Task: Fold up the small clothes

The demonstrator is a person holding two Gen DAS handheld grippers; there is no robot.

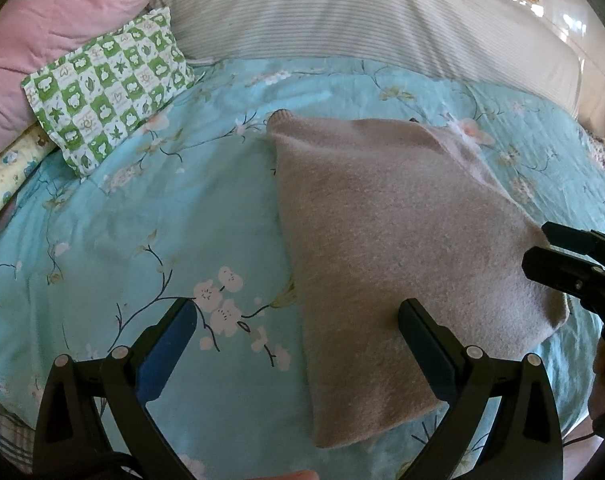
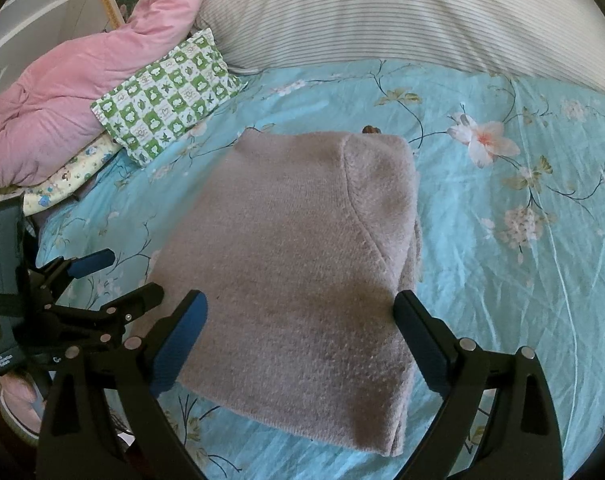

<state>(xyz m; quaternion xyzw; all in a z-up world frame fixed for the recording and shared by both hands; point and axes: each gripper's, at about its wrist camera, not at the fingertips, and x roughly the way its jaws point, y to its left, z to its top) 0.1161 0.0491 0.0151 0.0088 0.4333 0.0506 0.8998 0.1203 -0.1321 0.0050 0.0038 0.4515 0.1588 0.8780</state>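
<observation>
Sweater (image 2: 294, 264): folded, flat on the bed (image 2: 502, 240), centre of the floral sheet.
Left tool (image 1: 298, 328): wide open, empty; sweater at 1 o'clock, under its right finger.
Right tool (image 2: 300, 322): wide open, empty; sweater at 12 o'clock, between the fingers.
Pillow (image 1: 106, 92): 10 o'clock, apart from sweater.

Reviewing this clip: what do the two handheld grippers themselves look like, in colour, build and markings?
Both the left gripper and the right gripper are matte black plastic with two long tapered fingers lined with blue pads, joined by silver rivets. The right wrist view shows the left gripper's dark grey body with small white lettering, too small to read.
</observation>
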